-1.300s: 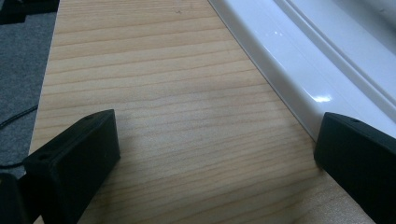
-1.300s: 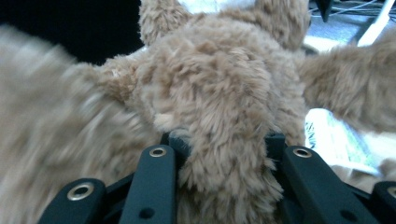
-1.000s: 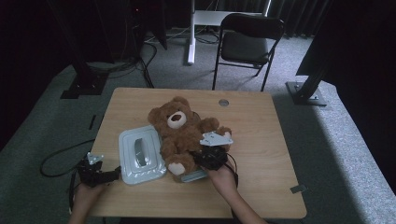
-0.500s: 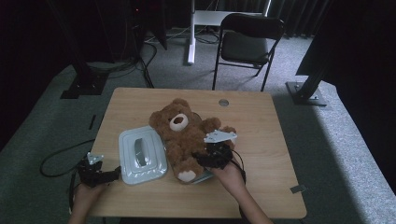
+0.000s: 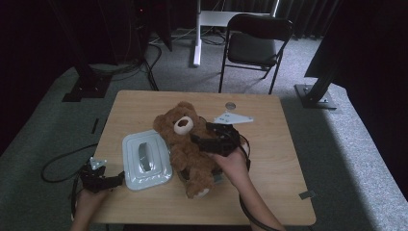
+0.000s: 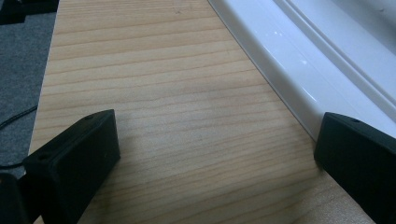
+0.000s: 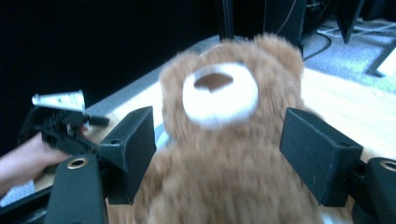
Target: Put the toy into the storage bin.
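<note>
A plush brown teddy bear (image 5: 188,150) lies on its back at the middle of the pale wooden desk (image 5: 269,144), head toward the far side and feet toward the near edge, its long axis running near to far with a slight lean. The right gripper (image 5: 204,143), the closer of the two, hovers over the bear's chest; its jaws have just been opening and now stand wide on either side of the soft, fuzzy body, the pads off the fur, as the right gripper view shows with the cream muzzle straight ahead between them. Just left of the bear rests a smooth white plastic lid (image 5: 146,160), rectangular with rounded corners and a raised central handle. The left gripper (image 5: 113,180) sits low at the desk's near left corner, jaws spread and empty over bare woodgrain, the lid's glossy rim (image 6: 299,88) beside one of them.
</note>
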{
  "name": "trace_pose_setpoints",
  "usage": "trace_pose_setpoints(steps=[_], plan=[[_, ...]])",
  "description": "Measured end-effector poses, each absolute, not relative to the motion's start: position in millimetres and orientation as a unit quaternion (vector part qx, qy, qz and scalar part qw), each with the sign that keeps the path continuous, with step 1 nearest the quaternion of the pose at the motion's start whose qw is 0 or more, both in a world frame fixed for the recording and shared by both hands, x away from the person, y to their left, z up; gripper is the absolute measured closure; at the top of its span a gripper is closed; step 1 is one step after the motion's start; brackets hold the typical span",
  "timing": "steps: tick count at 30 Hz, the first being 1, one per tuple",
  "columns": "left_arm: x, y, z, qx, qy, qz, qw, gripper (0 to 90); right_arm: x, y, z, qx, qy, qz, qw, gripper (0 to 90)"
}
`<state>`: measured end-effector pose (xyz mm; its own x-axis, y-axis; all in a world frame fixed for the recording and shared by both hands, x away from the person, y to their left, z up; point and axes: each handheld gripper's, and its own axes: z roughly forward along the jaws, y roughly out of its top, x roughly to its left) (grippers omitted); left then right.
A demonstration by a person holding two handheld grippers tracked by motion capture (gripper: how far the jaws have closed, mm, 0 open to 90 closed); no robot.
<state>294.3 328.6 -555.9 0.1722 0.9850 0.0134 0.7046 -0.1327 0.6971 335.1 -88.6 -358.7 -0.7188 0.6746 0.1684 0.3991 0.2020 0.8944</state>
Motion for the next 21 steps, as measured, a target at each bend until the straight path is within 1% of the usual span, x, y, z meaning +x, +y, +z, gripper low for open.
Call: trace_pose_setpoints(steps=[3,5,8,14,19,21], plan=[[294,329,-556,0.711,0.594,0.247,0.284,0.8,346,-76,-349,0.352,0.759,0.532,0.129,18.9],[295,328,-556,0.711,0.594,0.247,0.284,0.8,355,-68,-344,0.355,0.759,0.53,0.129,13.2],[295,328,-556,0.711,0.594,0.247,0.284,0.8,370,-56,-341,0.357,0.764,0.524,0.117,12.1],[295,328,-556,0.711,0.594,0.247,0.284,0.8,397,-35,-349,0.362,0.782,0.495,0.105,13.5],[295,328,-556,0.711,0.594,0.247,0.285,0.8,414,-27,-362,0.385,0.788,0.469,0.108,15.1],[295,328,-556,0.711,0.594,0.247,0.285,0.8,419,-25,-368,0.397,0.792,0.449,0.115,22.2]])
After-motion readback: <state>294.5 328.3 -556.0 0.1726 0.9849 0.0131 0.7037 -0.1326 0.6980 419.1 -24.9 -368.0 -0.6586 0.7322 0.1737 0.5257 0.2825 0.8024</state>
